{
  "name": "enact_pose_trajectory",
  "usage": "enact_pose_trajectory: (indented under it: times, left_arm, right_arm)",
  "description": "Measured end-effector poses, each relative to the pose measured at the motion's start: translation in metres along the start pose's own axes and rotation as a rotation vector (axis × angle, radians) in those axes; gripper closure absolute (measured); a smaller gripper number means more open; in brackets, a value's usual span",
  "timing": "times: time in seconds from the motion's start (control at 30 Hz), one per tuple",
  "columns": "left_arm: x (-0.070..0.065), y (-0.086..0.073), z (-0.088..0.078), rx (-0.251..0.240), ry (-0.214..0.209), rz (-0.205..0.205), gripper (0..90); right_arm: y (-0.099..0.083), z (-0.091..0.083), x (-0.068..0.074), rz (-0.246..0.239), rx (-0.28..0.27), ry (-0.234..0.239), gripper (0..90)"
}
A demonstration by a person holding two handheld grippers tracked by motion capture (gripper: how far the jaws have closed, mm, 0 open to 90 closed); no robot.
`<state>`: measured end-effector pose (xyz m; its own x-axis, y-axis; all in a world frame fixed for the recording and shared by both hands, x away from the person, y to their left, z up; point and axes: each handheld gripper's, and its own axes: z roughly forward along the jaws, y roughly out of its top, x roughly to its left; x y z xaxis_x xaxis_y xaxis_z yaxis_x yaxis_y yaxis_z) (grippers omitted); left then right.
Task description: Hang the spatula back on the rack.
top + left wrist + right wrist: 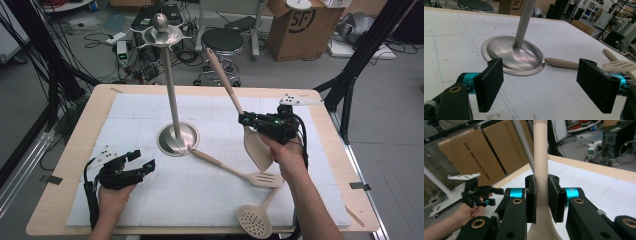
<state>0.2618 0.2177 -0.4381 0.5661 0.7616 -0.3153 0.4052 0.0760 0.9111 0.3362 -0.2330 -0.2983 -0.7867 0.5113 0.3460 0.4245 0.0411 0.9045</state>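
– From here, what can you not see well?

– The beige solid spatula (235,107): in the right gripper view its handle is cut by the top edge, its blade by the bottom edge, and the pads cover the neck. In the high view the hand hides one edge of the blade.

– And the tall steel utensil stand (520,53)?

– In the left gripper view its pole leaves the top edge. The beige round perforated skimmer (255,220) has its handle partly under the forearm.

Black gripper (248,120) — cyan collars, brass screws.
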Motion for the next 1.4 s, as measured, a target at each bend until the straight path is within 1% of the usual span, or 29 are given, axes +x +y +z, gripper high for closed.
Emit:
enact_pose_trajectory:
  times: [0.07,0.13,0.2,0.27,0.3,0.4,0.43,0.6,0.7,0.77,0.8,0.93,1.13,1.3,1.4]
  left_arm:
    - [0.000,0.000,0.000,0.000,0.000,0.000,22.3]
    - [0.000,0.000,0.000,0.003,0.001,-0.001,22.3]
    - [0.000,0.000,0.000,0.003,0.001,-0.001,22.3]
    - [0.000,0.000,0.000,0.001,0.000,0.000,22.3]
    - [0.000,0.000,0.000,0.000,0.000,-0.001,22.3]
    - [0.000,0.000,0.000,0.001,0.001,0.000,22.3]
    - [0.000,0.000,0.000,0.001,0.000,-0.001,22.3]
    - [0.000,0.000,0.000,0.003,0.001,-0.002,22.3]
    - [-0.001,0.000,0.001,0.002,-0.001,-0.001,22.3]
    - [-0.001,0.000,0.000,0.002,-0.002,-0.002,22.3]
    - [-0.001,0.000,0.000,0.000,-0.001,-0.002,22.3]
    - [0.000,0.000,0.000,-0.001,0.000,-0.004,22.3]
    - [0.000,0.000,0.000,-0.001,0.002,-0.005,22.3]
    - [0.000,0.000,-0.001,-0.003,0.001,-0.003,22.3]
    - [0.000,0.000,-0.001,-0.004,0.002,-0.007,22.3]
  right_arm:
    - [0.003,0.000,0.004,-0.007,-0.019,0.011,78.9]
    - [0.006,0.001,0.007,-0.022,-0.026,0.020,78.9]
    - [0.009,0.003,0.009,-0.025,-0.027,0.025,78.9]
    - [0.012,0.004,0.011,-0.017,-0.035,0.038,78.9]
    - [0.013,0.004,0.012,-0.022,-0.041,0.036,78.9]
    - [0.017,0.004,0.014,-0.032,-0.057,0.056,78.9]
    - [0.017,0.004,0.016,-0.025,-0.056,0.060,78.9]
    - [0.019,0.003,0.024,-0.054,-0.061,0.071,78.9]
    - [0.021,0.004,0.025,-0.052,-0.063,0.078,78.9]
    - [0.023,0.004,0.024,-0.040,-0.065,0.094,78.9]
    - [0.024,0.005,0.024,-0.042,-0.067,0.097,78.9]
    - [0.028,0.009,0.024,-0.048,-0.052,0.101,78.9]
    - [0.027,0.015,0.022,-0.044,-0.026,0.113,78.9]
    - [0.025,0.021,0.023,-0.034,-0.015,0.141,78.9]
    - [0.019,0.024,0.025,-0.038,0.006,0.155,78.9]
